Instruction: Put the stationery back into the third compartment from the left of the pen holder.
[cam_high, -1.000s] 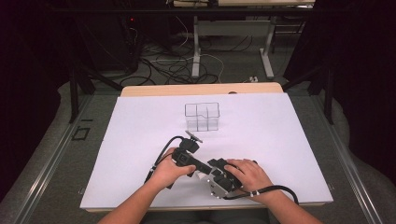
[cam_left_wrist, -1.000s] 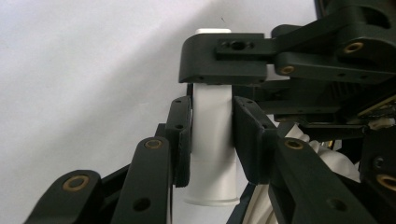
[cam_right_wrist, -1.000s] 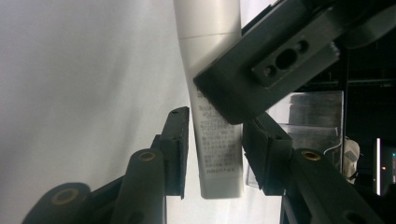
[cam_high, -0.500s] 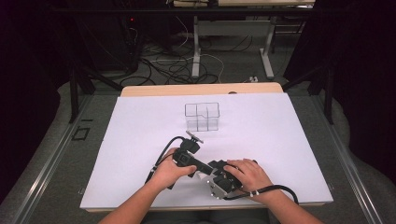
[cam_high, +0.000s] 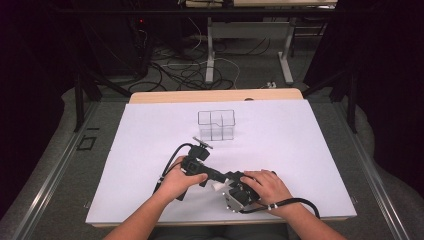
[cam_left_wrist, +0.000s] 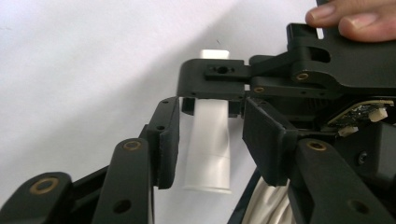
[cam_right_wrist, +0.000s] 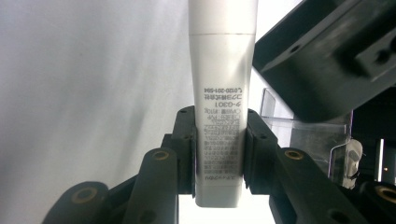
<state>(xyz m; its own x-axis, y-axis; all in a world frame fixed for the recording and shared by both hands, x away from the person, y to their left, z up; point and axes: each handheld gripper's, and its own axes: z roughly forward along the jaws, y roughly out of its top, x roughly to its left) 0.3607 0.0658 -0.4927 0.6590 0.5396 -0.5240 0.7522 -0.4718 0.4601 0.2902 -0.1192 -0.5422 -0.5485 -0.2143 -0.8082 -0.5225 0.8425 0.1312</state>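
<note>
A white tube (cam_right_wrist: 219, 116) sits pinched between the jaws of the right gripper (cam_high: 235, 192), which press against both of its sides near the flat crimped end, where small printed text runs along its surface. In the left gripper view the same tube (cam_left_wrist: 210, 149) stands between the jaws of the left gripper (cam_high: 210, 175), which are spread apart, one on each side of its capped end and not touching it. Seen from the high view, both grippers meet on the near part of the table (cam_high: 310, 150), well short of the clear box (cam_high: 216, 125), which has compartments and stands toward the far middle of the white sheet. The left hand (cam_high: 180, 182) holds its gripper to the near left of the box, and the right hand (cam_high: 265, 187) holds the other to the near right, the tube (cam_high: 216, 186) lying between them.
</note>
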